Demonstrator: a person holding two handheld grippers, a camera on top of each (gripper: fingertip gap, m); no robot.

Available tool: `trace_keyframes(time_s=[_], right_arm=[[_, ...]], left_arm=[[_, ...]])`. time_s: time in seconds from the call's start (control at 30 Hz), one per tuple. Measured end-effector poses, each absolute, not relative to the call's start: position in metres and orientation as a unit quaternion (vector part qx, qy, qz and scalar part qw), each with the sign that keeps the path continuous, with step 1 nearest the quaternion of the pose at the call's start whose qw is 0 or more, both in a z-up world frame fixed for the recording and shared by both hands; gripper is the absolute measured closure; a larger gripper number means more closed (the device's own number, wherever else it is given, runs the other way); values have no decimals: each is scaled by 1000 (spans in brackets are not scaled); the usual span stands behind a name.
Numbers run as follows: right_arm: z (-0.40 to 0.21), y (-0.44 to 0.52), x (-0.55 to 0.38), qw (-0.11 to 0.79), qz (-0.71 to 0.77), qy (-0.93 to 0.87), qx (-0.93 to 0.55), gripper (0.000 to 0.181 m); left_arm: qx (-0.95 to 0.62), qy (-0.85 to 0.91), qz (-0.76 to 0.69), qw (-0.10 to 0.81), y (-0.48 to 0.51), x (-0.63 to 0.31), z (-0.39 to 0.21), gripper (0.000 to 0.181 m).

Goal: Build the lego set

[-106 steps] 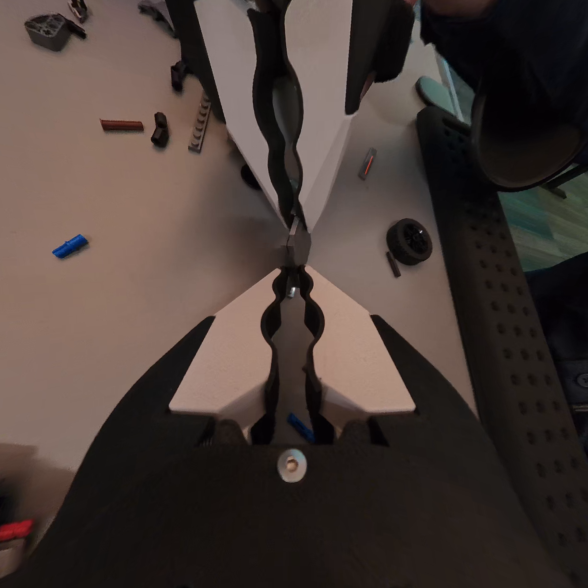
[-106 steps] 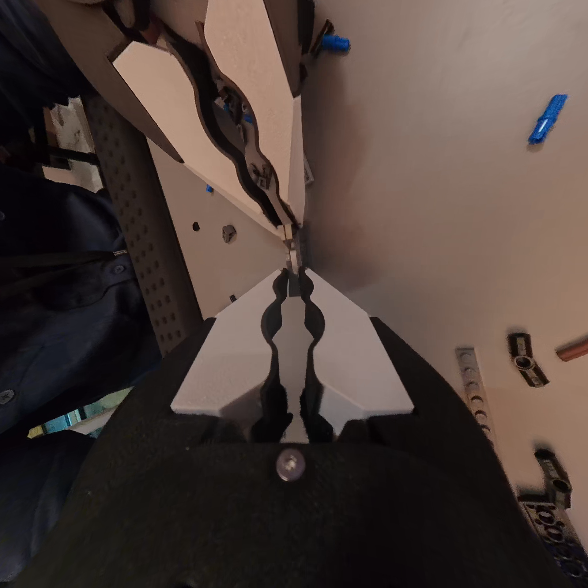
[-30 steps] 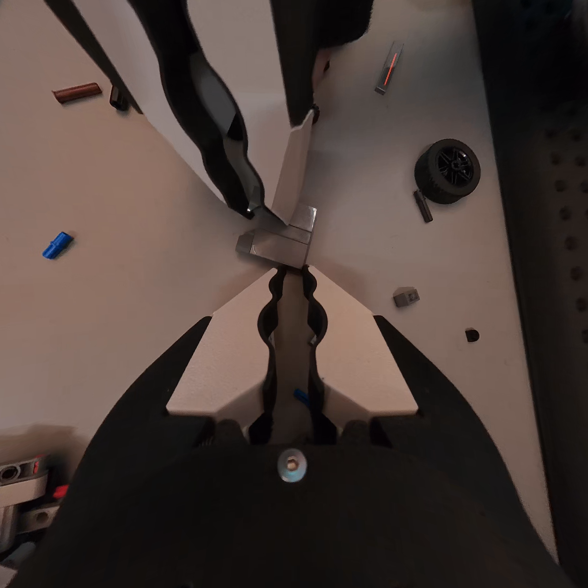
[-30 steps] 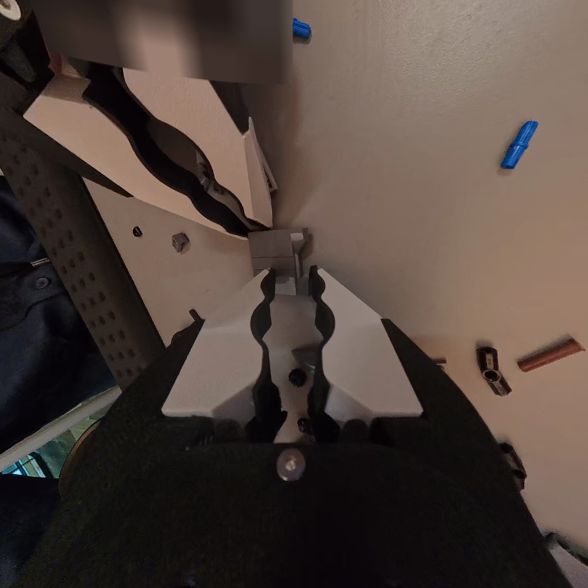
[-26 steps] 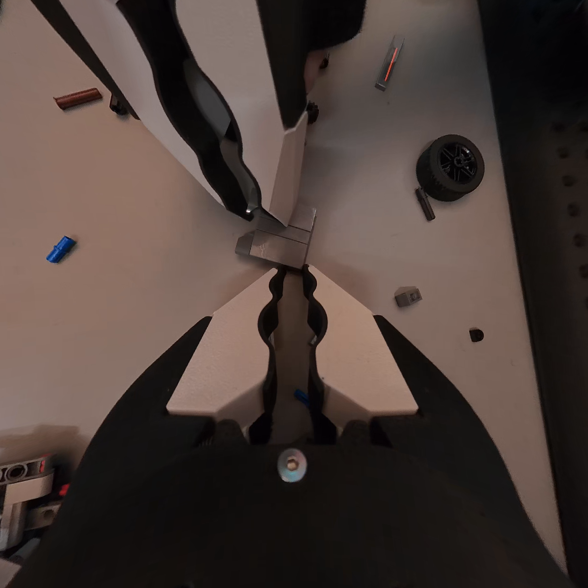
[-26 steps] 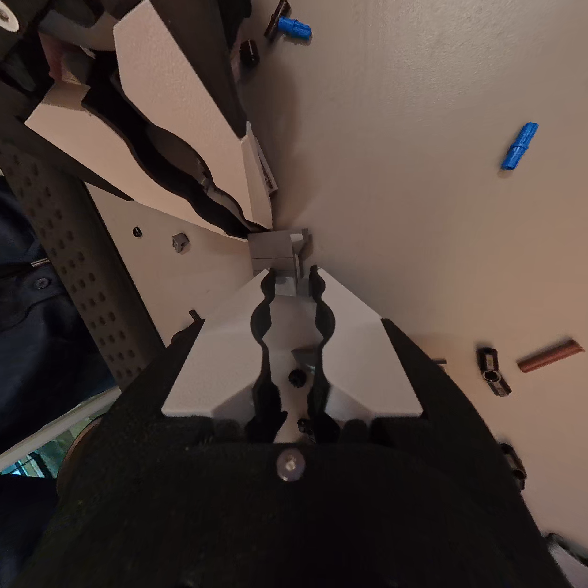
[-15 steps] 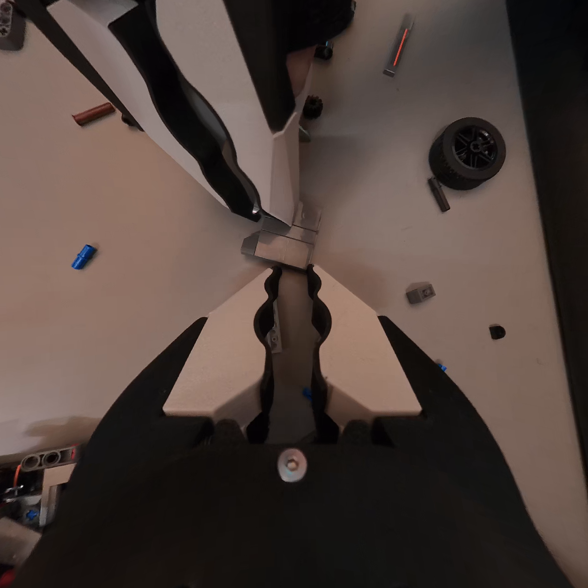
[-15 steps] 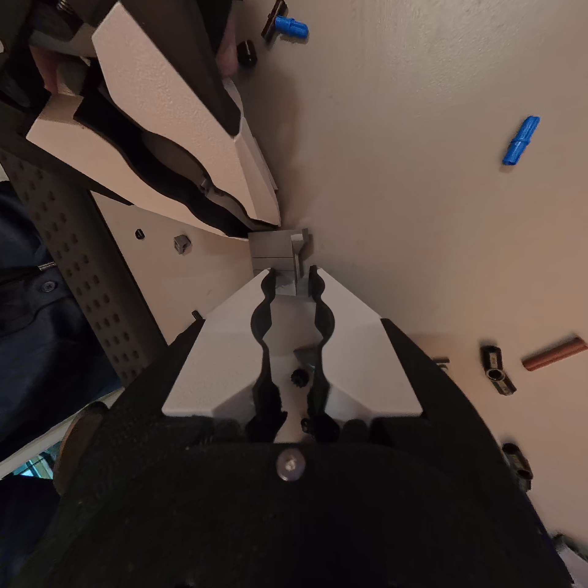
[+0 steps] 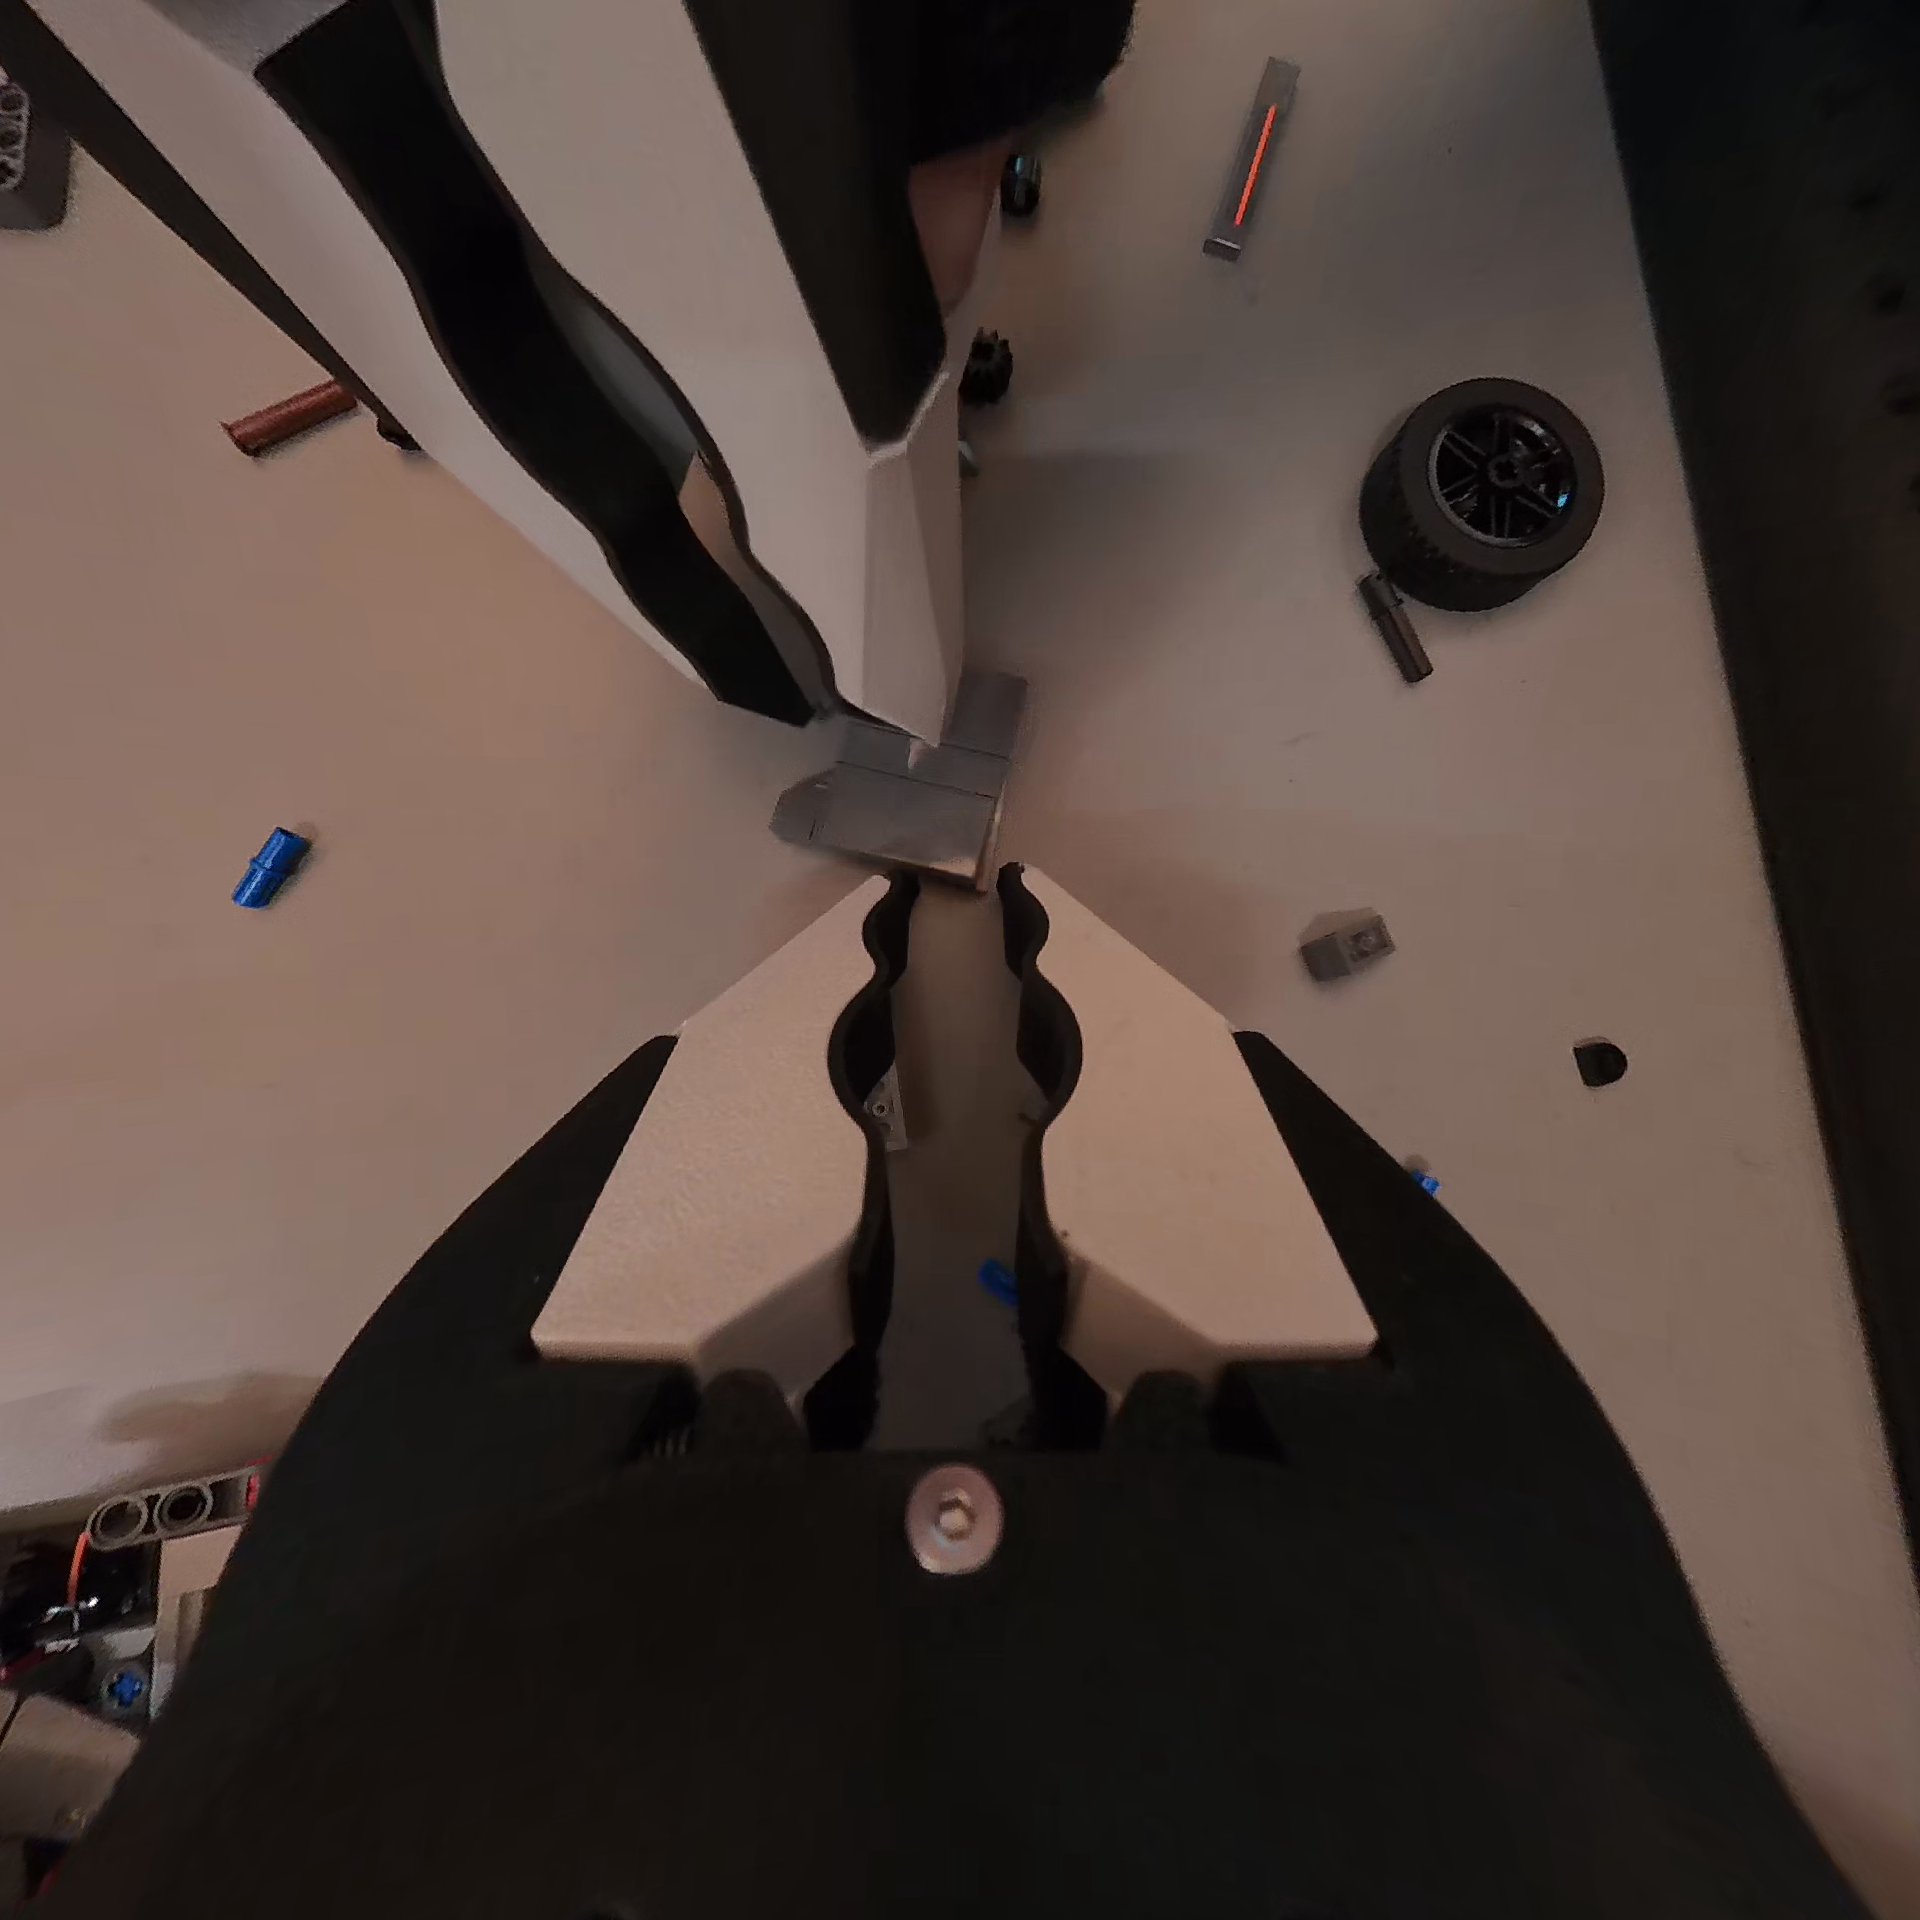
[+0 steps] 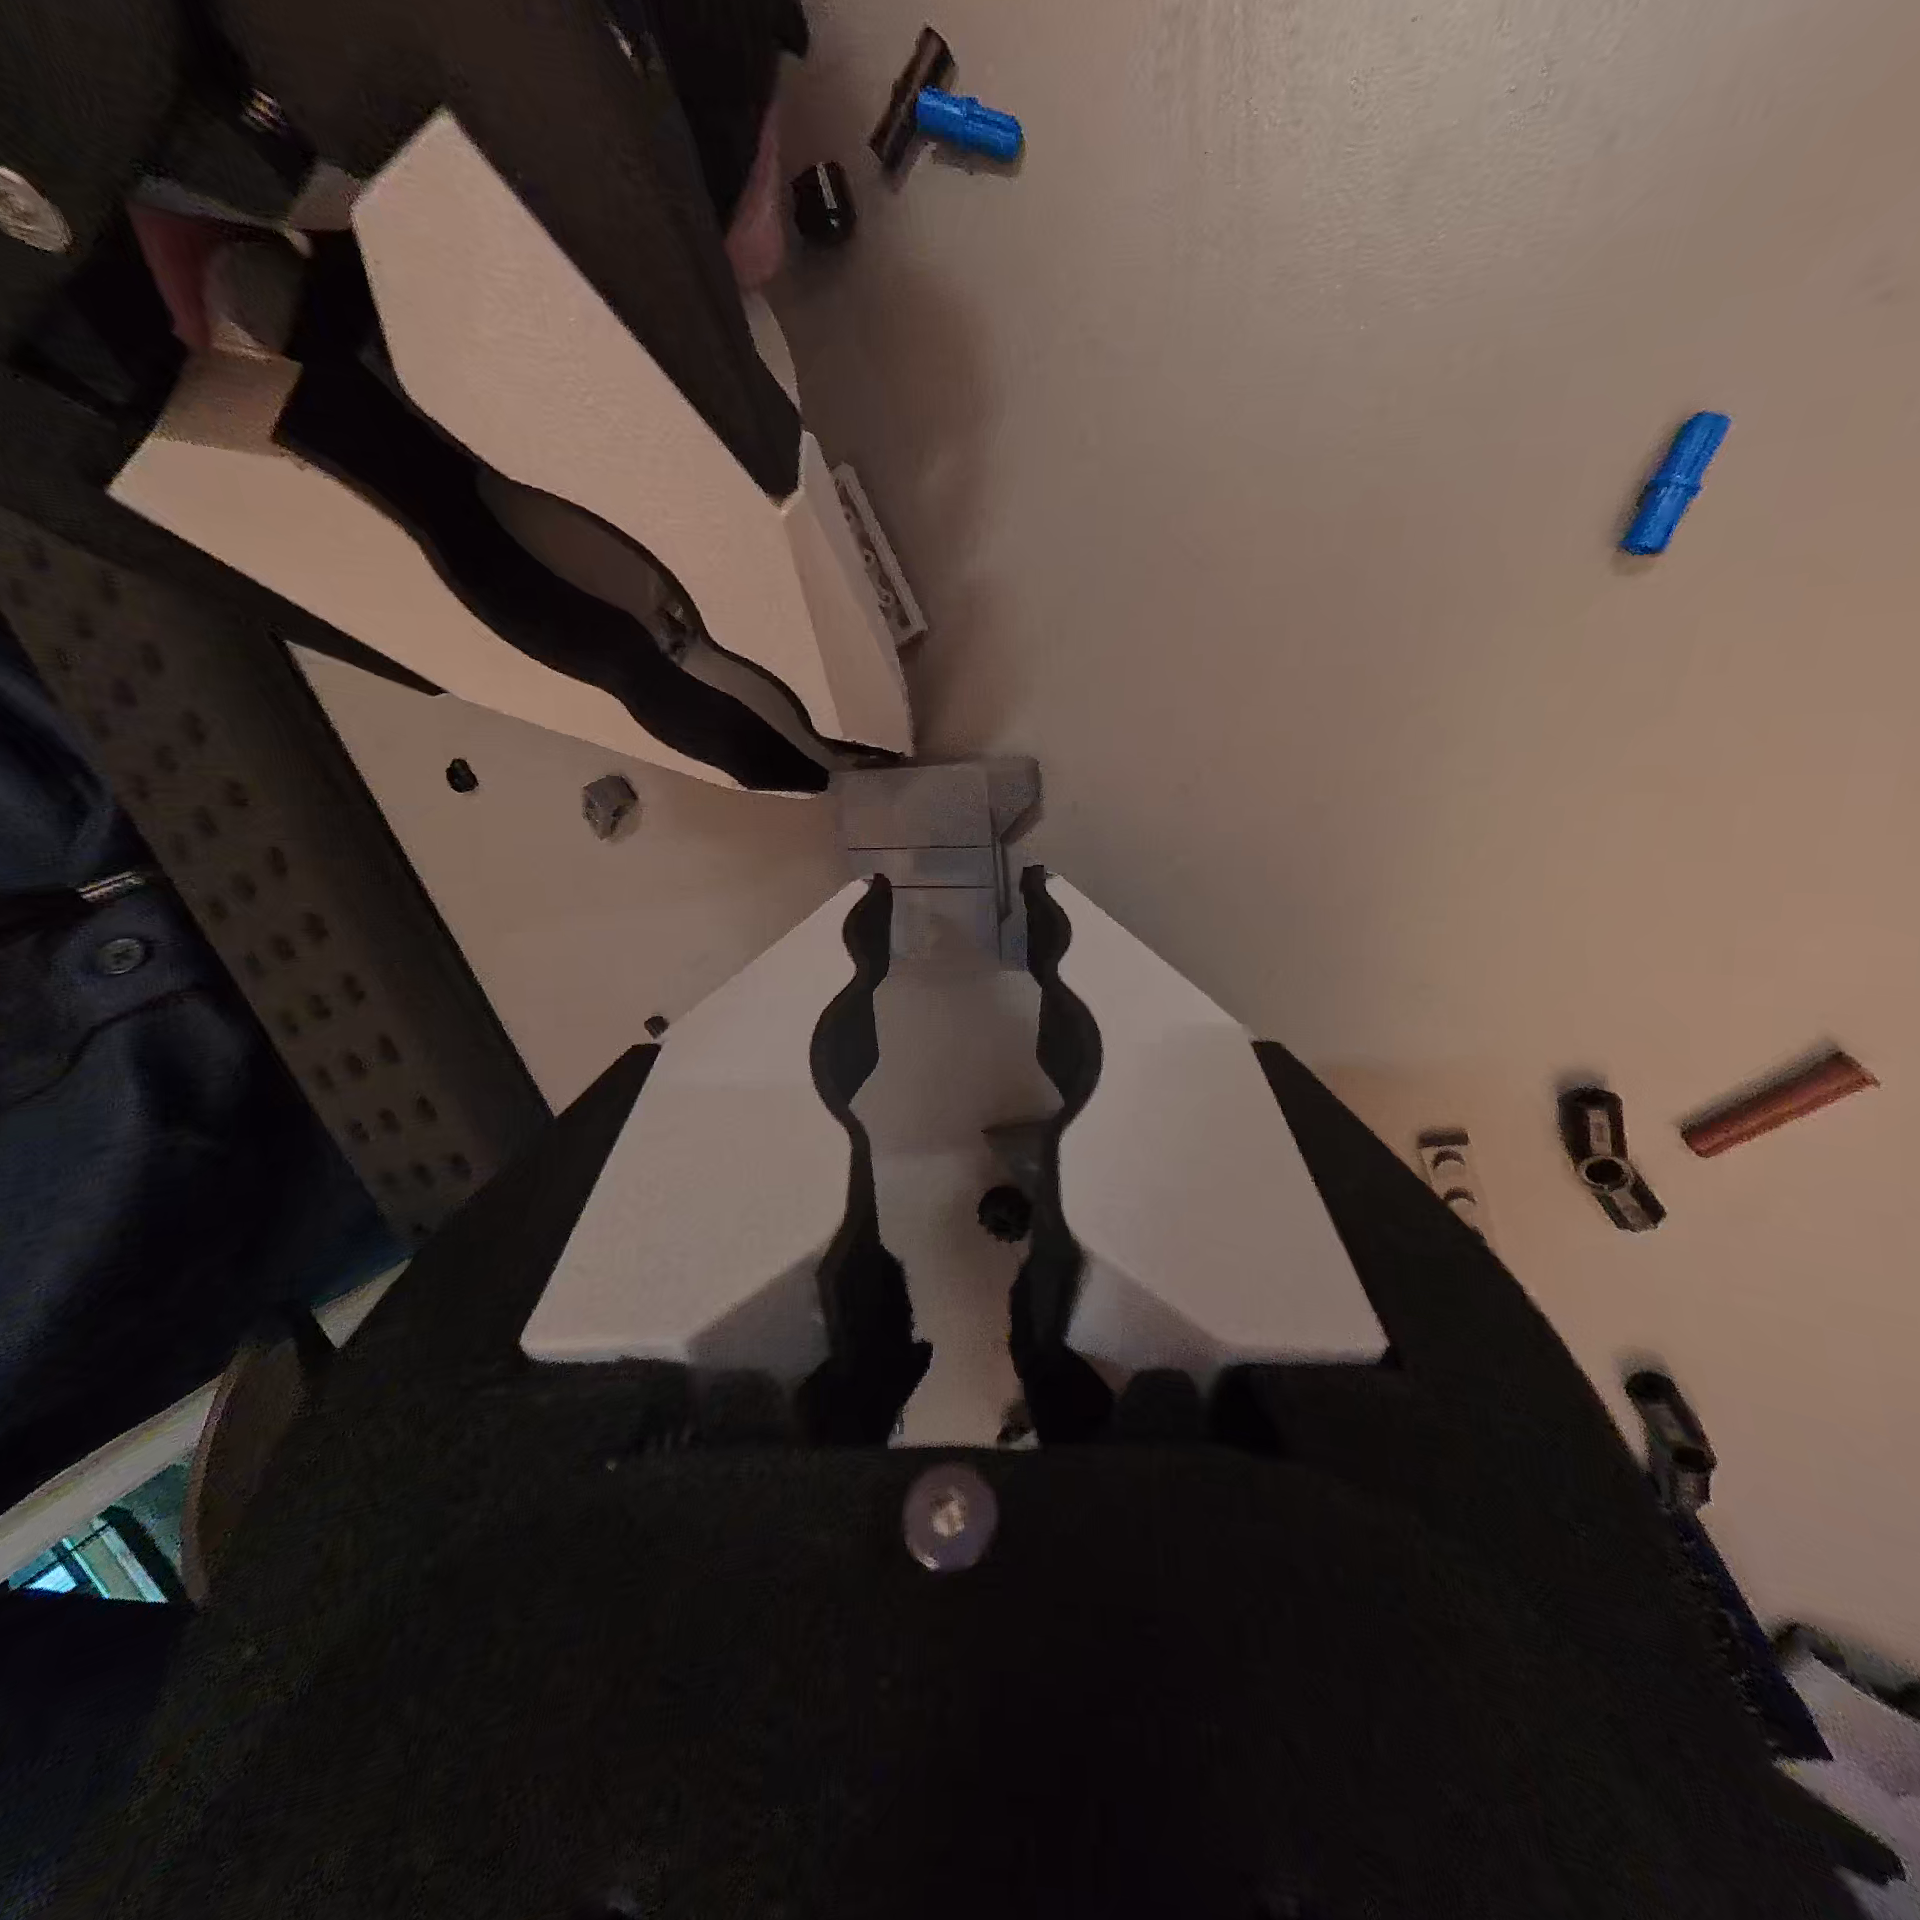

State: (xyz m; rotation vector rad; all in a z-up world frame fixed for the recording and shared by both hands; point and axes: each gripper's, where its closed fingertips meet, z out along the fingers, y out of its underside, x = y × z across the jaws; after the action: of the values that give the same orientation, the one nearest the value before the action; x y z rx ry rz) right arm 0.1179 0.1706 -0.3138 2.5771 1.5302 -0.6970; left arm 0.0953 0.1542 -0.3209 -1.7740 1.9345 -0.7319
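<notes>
- Parting the left gripper (image 9: 956,881) jaws a little, tips just meeting the near edge of the grey brick (image 9: 894,805) without clamping it.
- Clamping the right gripper (image 10: 953,883) jaws on the same brick from the far side, coming in from 11 o'clock in the left wrist view.
- Keeping the brick, a stack of grey plates, between the two sets of tips, over the pale table (image 9: 416,675); whether touching it, cannot tell.
- Lying at 3 o'clock of the brick, near: a small grey piece (image 9: 1345,943).
- Lying at 9 o'clock, well apart: a blue pin (image 9: 268,868).
- Sitting at 2 o'clock, farther off: a black wheel (image 9: 1481,494), a short dark pin (image 9: 1394,629) just beside it.
- Lying at 10 o'clock, far: a brown axle (image 9: 286,416).
- Lying at 1 o'clock, farthest: a grey bar (image 9: 1252,156) with an orange stripe.
</notes>
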Motion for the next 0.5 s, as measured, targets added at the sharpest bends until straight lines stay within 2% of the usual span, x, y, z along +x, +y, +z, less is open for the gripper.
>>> trace_keyframes(time_s=[0.23, 0.5], right_arm=[[-315, 164, 123, 26, -172, 520, 836, 152], [-318, 158, 112, 16, -174, 532, 829, 172]], left_arm=[[-633, 706, -243, 206, 152, 96, -326, 167], [-629, 708, -236, 217, 154, 96, -326, 169]])
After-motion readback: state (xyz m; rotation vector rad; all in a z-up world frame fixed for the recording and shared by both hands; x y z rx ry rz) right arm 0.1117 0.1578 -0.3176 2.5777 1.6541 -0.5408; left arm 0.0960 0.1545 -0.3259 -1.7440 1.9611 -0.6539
